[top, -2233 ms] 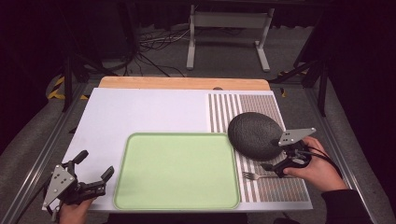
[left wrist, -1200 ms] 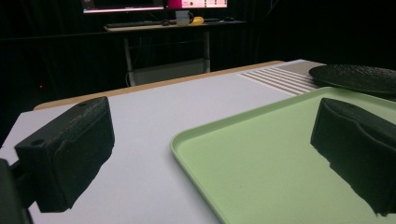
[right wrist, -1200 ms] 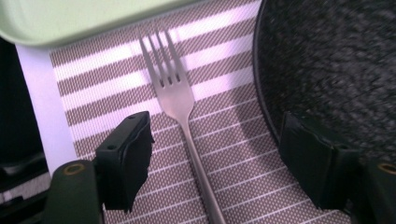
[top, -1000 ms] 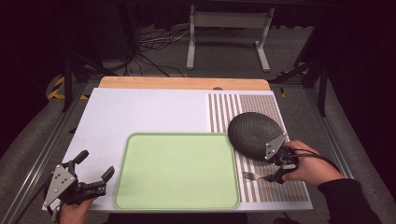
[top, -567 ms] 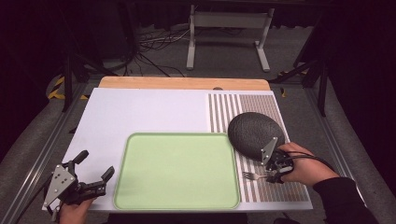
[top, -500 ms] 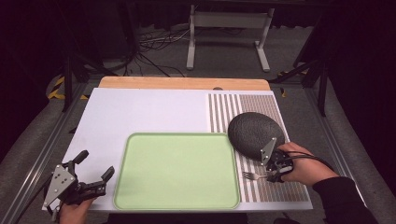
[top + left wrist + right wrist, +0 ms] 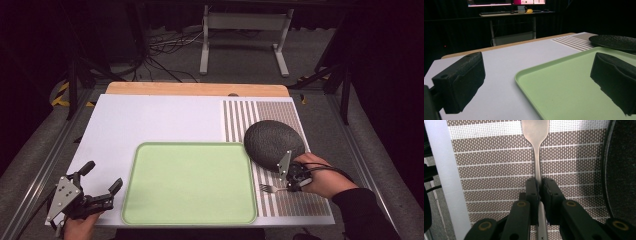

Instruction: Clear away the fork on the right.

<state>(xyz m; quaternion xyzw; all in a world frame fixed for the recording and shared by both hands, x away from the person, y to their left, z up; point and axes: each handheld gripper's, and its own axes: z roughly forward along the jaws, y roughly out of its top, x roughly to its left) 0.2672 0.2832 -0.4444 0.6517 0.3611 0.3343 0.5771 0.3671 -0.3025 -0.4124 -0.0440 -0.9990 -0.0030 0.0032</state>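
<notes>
Two grippers: right gripper (image 7: pixel 289 188) at the lower right of the high view; left gripper (image 7: pixel 102 189) at the lower left.
Fork place: fork (image 7: pixel 272 189) lies flat on the striped mat (image 7: pixel 280 115), low right in the high view, just below the dark plate (image 7: pixel 272 142) and right of the green tray (image 7: pixel 190 182).
Fork axis: handle runs left to right in the high view, tines to the left toward the tray; in the right gripper view the handle (image 7: pixel 538 165) runs straight up the middle of the frame.
Right gripper state: jaws have just been closing and now pinch the fork handle between the pads (image 7: pixel 532 192), near the handle's far end from the tines.
Left gripper state: jaws wide apart with nothing between, beside the tray's left edge (image 7: pixel 524 82).
Nearer hand: right hand (image 7: pixel 320 175), already on the fork; left one is well apart.
Coming move, my judgement: lift and carry the fork along its axis, leftward.
</notes>
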